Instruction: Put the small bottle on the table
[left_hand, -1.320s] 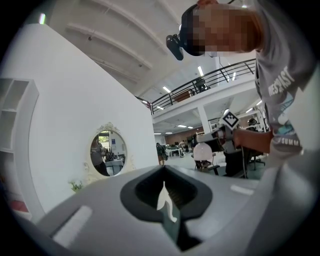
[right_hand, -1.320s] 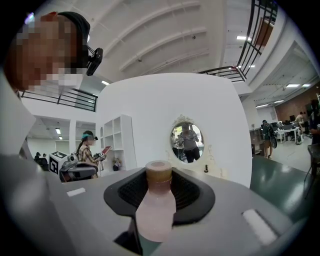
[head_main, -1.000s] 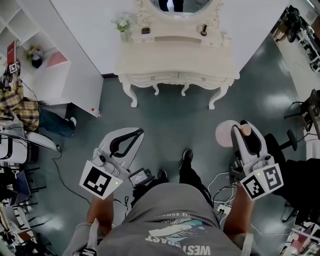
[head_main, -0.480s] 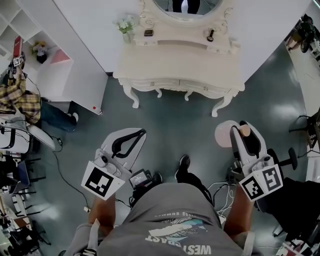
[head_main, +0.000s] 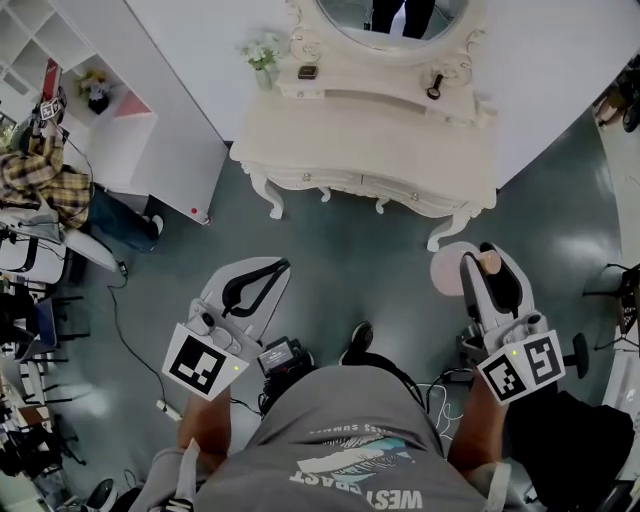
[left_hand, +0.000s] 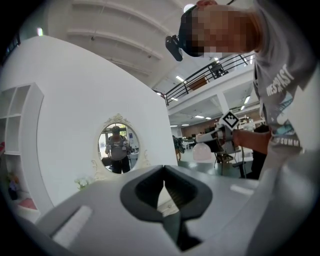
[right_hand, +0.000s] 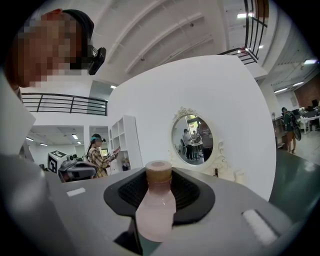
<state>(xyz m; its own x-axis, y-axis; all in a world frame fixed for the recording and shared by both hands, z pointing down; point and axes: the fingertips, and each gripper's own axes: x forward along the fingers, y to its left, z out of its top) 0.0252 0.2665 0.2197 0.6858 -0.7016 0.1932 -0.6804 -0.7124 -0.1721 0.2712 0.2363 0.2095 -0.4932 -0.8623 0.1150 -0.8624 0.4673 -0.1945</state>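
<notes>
In the head view, our left gripper (head_main: 268, 270) and right gripper (head_main: 487, 258) hang over the floor (head_main: 370, 250), short of the table's (head_main: 360, 135) front edge. In the left gripper view, the jaws are clenched on nothing. In the right gripper view, the jaws grasp the upright small bottle (right_hand: 156, 210).

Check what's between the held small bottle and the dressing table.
Nothing: only bare grey floor between small bottle and dressing table, per the head view.

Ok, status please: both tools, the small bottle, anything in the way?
Right tool shut on small bottle. Left tool shut, empty. Bottle not yet on dressing table. Bare floor between, nothing in the way.
</notes>
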